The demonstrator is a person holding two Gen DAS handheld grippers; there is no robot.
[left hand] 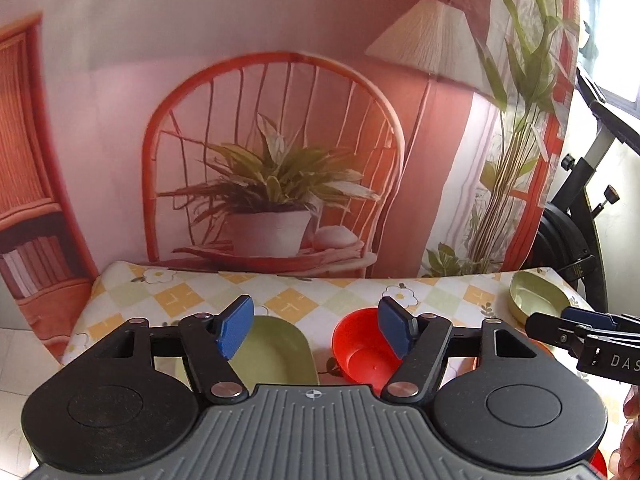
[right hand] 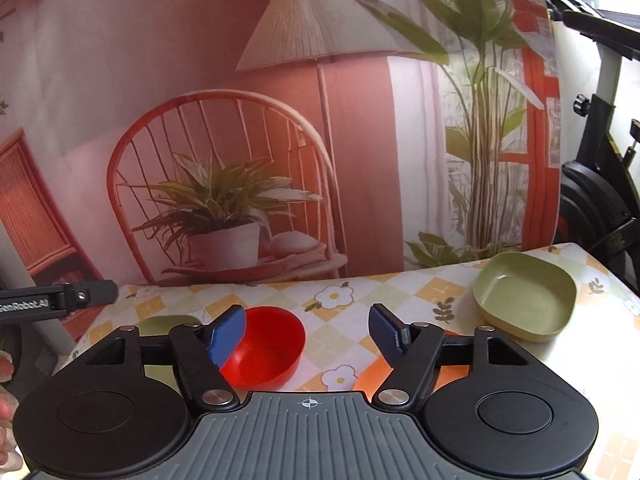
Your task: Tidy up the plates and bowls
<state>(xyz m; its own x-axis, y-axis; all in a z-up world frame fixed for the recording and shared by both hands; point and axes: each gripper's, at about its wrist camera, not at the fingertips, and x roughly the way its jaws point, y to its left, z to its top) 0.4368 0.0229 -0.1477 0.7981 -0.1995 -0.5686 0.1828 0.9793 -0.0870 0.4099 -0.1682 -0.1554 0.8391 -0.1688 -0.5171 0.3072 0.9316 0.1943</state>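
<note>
A red bowl (left hand: pixel 362 354) (right hand: pixel 268 344) stands upright mid-table. A flat green plate (left hand: pixel 276 354) (right hand: pixel 160 325) lies to its left, partly hidden behind my left gripper's finger. A deeper green bowl (left hand: pixel 536 296) (right hand: pixel 524 300) sits near the table's far right corner. An orange plate (right hand: pixel 370 380) shows only as an edge under my right gripper. My left gripper (left hand: pixel 316 328) hovers open above the gap between the green plate and the red bowl, holding nothing. My right gripper (right hand: pixel 306 336) (left hand: pixel 580 330) is open too, just right of the red bowl, empty.
The table (left hand: pixel 288 300) wears a yellow-and-green checked cloth with daisies and ends at a printed backdrop (left hand: pixel 280 120) of a chair and a plant. A black exercise bike (right hand: pixel 600 200) stands off the right edge. A person's fingers (right hand: pixel 6 404) show at the left border.
</note>
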